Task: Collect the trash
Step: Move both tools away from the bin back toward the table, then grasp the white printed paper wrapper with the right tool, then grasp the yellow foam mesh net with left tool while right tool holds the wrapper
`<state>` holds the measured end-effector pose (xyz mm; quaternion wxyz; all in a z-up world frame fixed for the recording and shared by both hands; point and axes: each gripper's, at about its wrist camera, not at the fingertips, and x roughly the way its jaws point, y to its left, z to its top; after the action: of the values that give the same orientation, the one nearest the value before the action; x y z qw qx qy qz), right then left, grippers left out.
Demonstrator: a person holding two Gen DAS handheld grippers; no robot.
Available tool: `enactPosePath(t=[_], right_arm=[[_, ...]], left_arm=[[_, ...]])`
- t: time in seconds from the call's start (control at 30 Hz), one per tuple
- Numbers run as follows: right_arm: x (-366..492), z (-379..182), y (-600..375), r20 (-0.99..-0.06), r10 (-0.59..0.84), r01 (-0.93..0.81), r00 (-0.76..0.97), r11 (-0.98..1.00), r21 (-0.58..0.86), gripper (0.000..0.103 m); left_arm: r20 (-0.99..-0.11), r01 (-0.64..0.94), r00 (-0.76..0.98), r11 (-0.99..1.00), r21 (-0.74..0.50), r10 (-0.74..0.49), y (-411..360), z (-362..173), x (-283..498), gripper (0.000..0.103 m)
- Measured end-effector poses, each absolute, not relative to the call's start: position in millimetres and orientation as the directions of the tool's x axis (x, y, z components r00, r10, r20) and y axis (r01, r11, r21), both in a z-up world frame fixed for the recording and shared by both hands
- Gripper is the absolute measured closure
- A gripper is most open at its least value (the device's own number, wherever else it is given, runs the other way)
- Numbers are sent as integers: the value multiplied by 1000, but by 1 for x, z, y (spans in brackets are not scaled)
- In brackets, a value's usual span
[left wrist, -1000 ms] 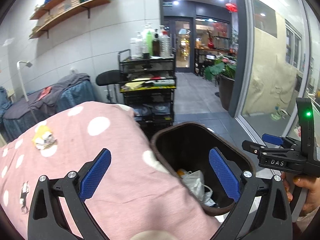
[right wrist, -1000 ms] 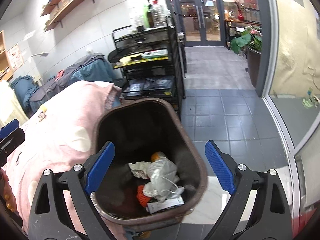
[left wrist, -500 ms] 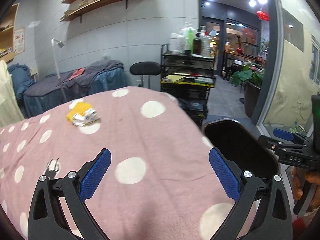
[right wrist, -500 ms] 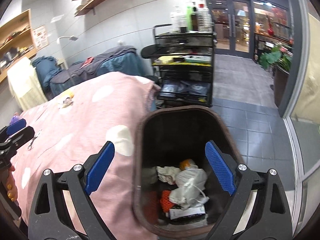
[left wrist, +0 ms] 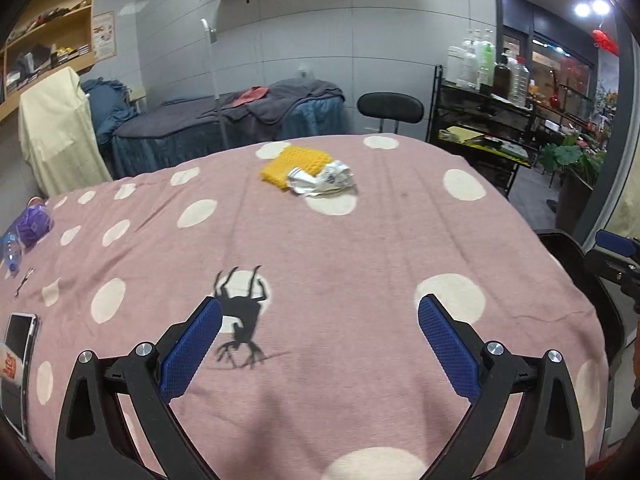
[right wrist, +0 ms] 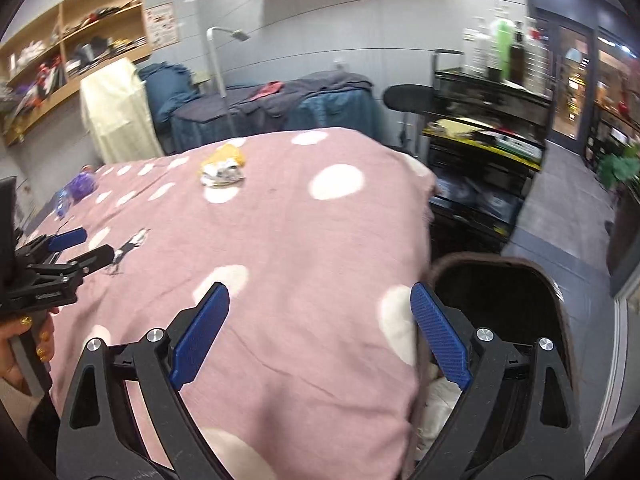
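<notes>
Right gripper [right wrist: 320,332]: jaws spread wide, empty, above the near edge of the pink polka-dot blanket [right wrist: 280,240].
Trash bin [right wrist: 556,300]: dark, just beside the blanket's right edge, pale scraps inside.
Crumpled wrapper [right wrist: 222,174]: on the blanket's far part, touching a yellow net [right wrist: 230,155].
Left gripper [right wrist: 80,248]: over the blanket's left side, jaws parted, held by a hand [right wrist: 24,340].

Both fisheye views sit low and close over the pink polka-dotted bedspread [left wrist: 360,248], facing the far grey wall. The left view is centred on the bed; the right view looks from its right edge, beside the dark brown bin [right wrist: 520,276]. Both share the crumpled yellow-and-white wrappers [left wrist: 308,170].
</notes>
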<state>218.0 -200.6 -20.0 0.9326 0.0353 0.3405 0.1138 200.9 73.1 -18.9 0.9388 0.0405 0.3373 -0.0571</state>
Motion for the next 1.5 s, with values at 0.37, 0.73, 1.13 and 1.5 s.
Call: enactPosePath(t=[0.37, 0.73, 1.13, 1.5], right_arm=[[308, -13, -106, -690, 325, -376, 647, 923, 83, 12], [446, -42, -16, -755, 318, -423, 573, 904, 60, 21], [500, -66, -1, -803, 312, -402, 508, 910, 100, 67], [455, -45, -44, -790, 298, -343, 536, 932, 118, 70]], left_arm=[[-661, 72, 750, 995, 73, -6, 126, -23, 242, 6], [-676, 109, 736, 987, 120, 1, 124, -28, 282, 6], [-705, 132, 709, 983, 130, -2, 123, -40, 308, 6], [-673, 172, 738, 977, 130, -41, 94, -29, 370, 6]])
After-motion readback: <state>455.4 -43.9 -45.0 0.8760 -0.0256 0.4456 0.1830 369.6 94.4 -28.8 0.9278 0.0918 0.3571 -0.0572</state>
